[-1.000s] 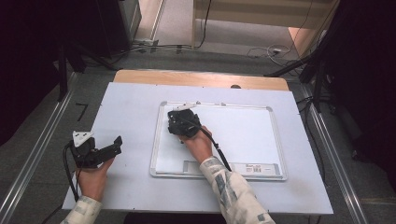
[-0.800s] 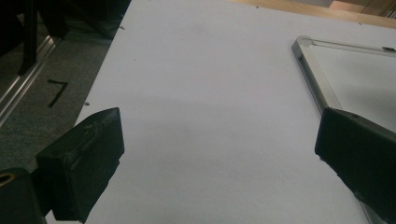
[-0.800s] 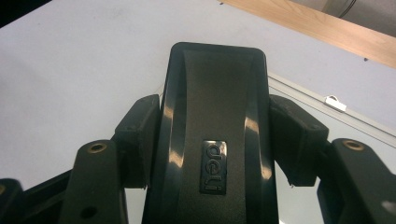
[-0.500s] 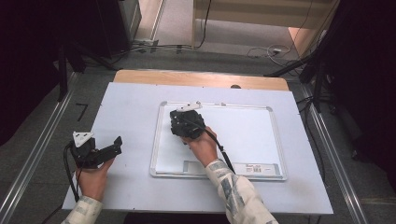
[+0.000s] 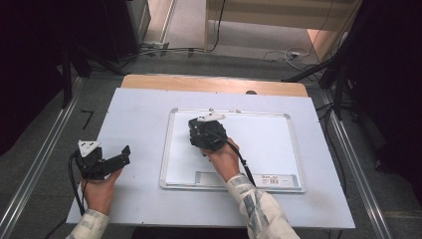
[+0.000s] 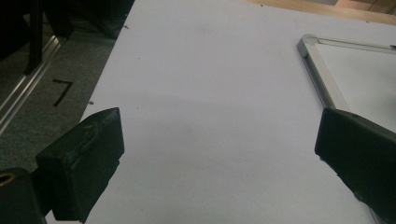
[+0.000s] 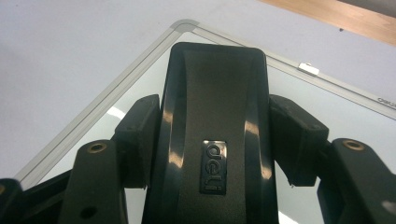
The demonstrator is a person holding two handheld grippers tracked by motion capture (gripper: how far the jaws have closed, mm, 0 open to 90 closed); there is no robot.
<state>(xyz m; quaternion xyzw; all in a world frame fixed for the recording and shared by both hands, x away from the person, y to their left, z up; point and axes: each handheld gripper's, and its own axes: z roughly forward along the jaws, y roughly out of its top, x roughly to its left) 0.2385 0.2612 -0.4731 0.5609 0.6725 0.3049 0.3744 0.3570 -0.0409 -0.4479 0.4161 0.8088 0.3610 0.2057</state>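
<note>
The right gripper [image 5: 201, 130] has its two black jaws closed against the long sides of a glossy black plastic whiteboard eraser [image 7: 215, 135] with a small raised logo plate on its back. In the right gripper view the eraser stands between the jaws, its rounded far end reaching past the jaw tips toward the near-left corner of the board's frame. Gripper and eraser sit over the upper left part of a white rectangular whiteboard with a thin silver metal frame [image 5: 168, 144]; whether the eraser's underside touches the board surface cannot be told. A small white clip [image 7: 308, 69] sits on the frame's far edge, beyond and to the right of the eraser.

The left gripper [image 5: 117, 155] is held well apart from the other one, to its left and nearer the person, off the board. Its jaws stand wide apart with nothing between them, and the left gripper view looks through the gap at the bare pale grey-white tabletop sheet [image 6: 201, 93], with the frame's corner just ahead of the right-hand jaw. Beyond the sheet's far edge runs a strip of light wooden table edge [image 5: 214, 84].
</note>
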